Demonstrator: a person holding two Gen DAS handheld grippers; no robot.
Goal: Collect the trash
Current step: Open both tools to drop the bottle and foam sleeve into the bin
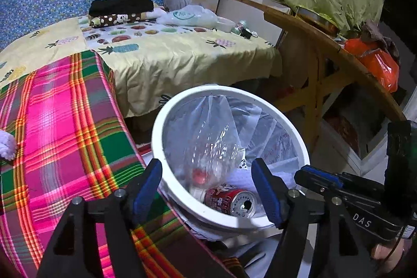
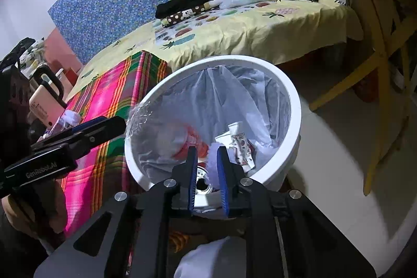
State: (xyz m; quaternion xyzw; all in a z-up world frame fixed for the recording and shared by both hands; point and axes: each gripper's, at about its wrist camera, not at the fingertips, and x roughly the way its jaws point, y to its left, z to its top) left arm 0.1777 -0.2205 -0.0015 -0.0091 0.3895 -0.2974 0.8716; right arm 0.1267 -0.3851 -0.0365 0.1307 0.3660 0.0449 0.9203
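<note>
A round white bin [image 1: 166, 119] with a crinkled clear liner stands on pale floor at the plaid bedspread's [image 1: 65, 116] edge; a red can [image 1: 229, 199] lies inside. Left gripper [image 1: 207, 189] gapes empty, right gripper [image 2: 207, 176] slightly parted, gripping nothing

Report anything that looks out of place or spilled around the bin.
Nothing is spilled: the red can, the clear plastic bottle and a wrapper all lie inside the lined white bin. The one oddity is the orange plastic bag slumping at the wooden table's edge.
</note>
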